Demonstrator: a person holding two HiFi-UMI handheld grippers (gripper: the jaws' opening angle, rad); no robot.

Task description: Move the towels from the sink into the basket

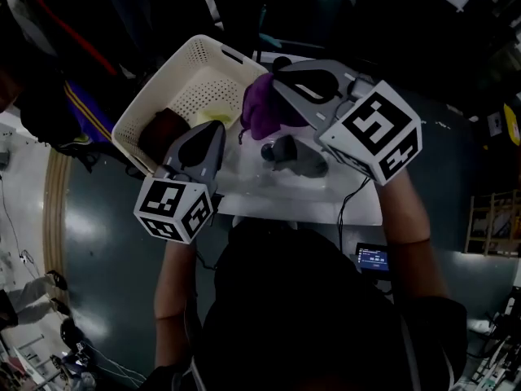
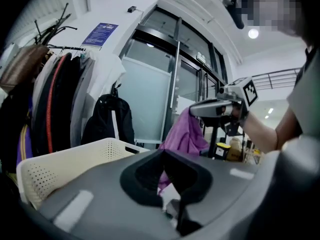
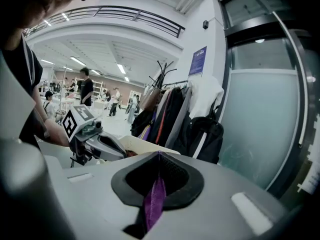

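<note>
Nearest me, the left hand-held gripper (image 1: 216, 129) hangs above the white sink (image 1: 269, 198), its tips pressed together on nothing. Beside it, the right hand-held gripper (image 1: 275, 76) pinches a crumpled purple cloth towel (image 1: 262, 111). The towel dangles at the rim of the cream perforated plastic basket (image 1: 175, 62), not clearly over its floor. Only a thin fold sits between the pads, so I'd worry that it slips free, or that the trailing end snags the rim and spills outside. A dark reddish towel (image 1: 161, 130) lies inside the basket. The grey lump (image 1: 295, 158) in the sink could be a towel or a fitting, I can't tell. The grippers cover much of the basin.
</note>
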